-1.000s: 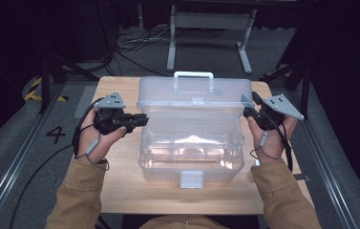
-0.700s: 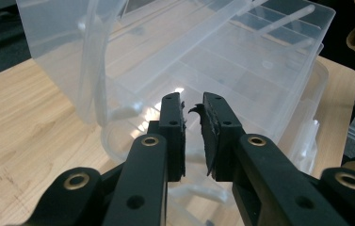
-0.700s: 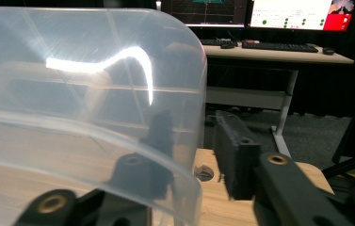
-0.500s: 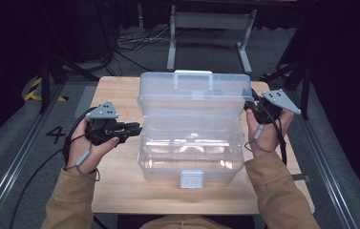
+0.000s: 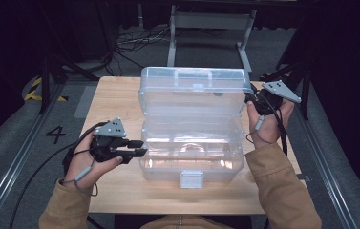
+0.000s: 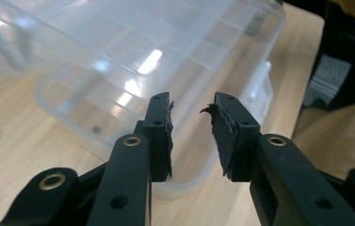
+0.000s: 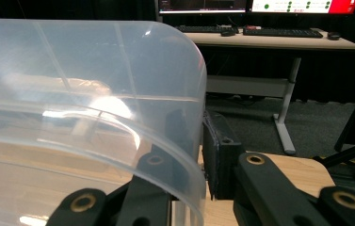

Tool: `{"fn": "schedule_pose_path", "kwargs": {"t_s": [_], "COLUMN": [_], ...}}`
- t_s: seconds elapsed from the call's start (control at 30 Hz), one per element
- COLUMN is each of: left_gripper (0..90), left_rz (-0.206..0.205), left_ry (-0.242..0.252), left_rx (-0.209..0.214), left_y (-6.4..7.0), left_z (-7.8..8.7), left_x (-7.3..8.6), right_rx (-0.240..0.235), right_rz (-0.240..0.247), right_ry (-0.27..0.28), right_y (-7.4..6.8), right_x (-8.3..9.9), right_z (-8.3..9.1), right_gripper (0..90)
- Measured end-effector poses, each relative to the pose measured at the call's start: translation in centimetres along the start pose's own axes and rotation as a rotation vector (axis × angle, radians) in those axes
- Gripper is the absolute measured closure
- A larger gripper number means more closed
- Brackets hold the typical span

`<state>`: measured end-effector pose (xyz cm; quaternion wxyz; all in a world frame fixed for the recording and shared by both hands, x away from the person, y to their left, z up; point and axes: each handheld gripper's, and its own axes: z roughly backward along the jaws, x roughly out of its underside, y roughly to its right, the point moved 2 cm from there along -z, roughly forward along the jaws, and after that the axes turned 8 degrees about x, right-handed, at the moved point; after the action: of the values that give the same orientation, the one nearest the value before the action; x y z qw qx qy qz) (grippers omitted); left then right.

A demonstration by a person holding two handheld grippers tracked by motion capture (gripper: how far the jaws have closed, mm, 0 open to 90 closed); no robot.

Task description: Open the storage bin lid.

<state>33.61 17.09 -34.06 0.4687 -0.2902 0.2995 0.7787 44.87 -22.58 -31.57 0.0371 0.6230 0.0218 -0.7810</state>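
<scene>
One clear plastic box (image 5: pixel 192 138) at table (image 5: pixel 115 95) centre, lid up. Light, stiff, slick walls; grip the rim edge. Right gripper (image 5: pixel 256 102) clamps the lid (image 7: pixel 118 117) edge at 3 o'clock. Left gripper (image 5: pixel 137 148) narrowly parted, empty, at 9 o'clock.

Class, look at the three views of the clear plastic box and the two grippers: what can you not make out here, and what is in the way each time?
- Right gripper, right gripper view: one jaw sits behind the cloudy lid, so its pad is a dim shape.
- Right gripper, high view: its tips are hidden by the lid edge and the hand.
- Box, high view: glare on the plastic hides any contents.
- Left gripper, left gripper view: the box behind is blurred.
</scene>
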Motion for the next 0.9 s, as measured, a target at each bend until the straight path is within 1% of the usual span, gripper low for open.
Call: {"fn": "schedule_pose_path", "kwargs": {"t_s": [0.03, 0.1, 0.3, 0.4, 0.43, 0.53, 0.6, 0.67, 0.7, 0.73, 0.77, 0.9], "left_gripper": [67.8, 67.3, 66.0, 65.2, 64.8, 64.1, 64.2, 64.0, 64.0, 64.0, 63.9, 63.1], "left_rz": [-0.006, -0.007, -0.009, -0.019, -0.024, -0.021, -0.018, -0.021, -0.02, -0.013, -0.017, -0.018], "left_ry": [-0.018, -0.02, -0.076, -0.115, -0.134, -0.164, -0.174, -0.177, -0.187, -0.188, -0.198, -0.208], "left_rx": [0.021, 0.028, 0.072, 0.095, 0.106, 0.116, 0.124, 0.125, 0.13, 0.132, 0.135, 0.146], "left_y": [0.3, 0.3, 0.3, 0.3, 0.2, 0.0, -0.2, -0.3, -0.4, -0.4, -0.5, -0.6], "left_z": [-0.5, -0.7, -2.2, -2.9, -3.2, -4.0, -4.5, -4.7, -5.0, -5.2, -5.5, -6.1], "left_x": [0.2, 0.3, 0.9, 1.1, 1.2, 1.4, 1.6, 1.7, 1.7, 1.8, 1.9, 2.0], "right_rx": [0.002, 0.002, -0.003, -0.007, -0.01, -0.016, -0.021, -0.022, -0.023, -0.023, -0.024, -0.026], "right_rz": [0.003, 0.005, 0.015, 0.015, 0.015, 0.02, 0.019, 0.017, 0.018, 0.018, 0.018, 0.022], "right_ry": [-0.001, -0.002, -0.012, -0.016, -0.018, -0.023, -0.022, -0.023, -0.023, -0.023, -0.026, -0.03], "right_y": [0.0, 0.0, 0.1, 0.1, 0.2, 0.2, 0.3, 0.3, 0.3, 0.3, 0.3, 0.4], "right_x": [-0.1, -0.1, -0.3, -0.4, -0.4, -0.5, -0.5, -0.5, -0.5, -0.5, -0.5, -0.6], "right_z": [-0.1, -0.2, -0.7, -0.8, -0.9, -0.9, -0.9, -1.0, -1.0, -1.0, -1.0, -1.1], "right_gripper": [81.0, 81.1, 81.0, 80.9, 80.8, 80.5, 80.4, 80.3, 80.3, 80.3, 80.3, 80.1]}}
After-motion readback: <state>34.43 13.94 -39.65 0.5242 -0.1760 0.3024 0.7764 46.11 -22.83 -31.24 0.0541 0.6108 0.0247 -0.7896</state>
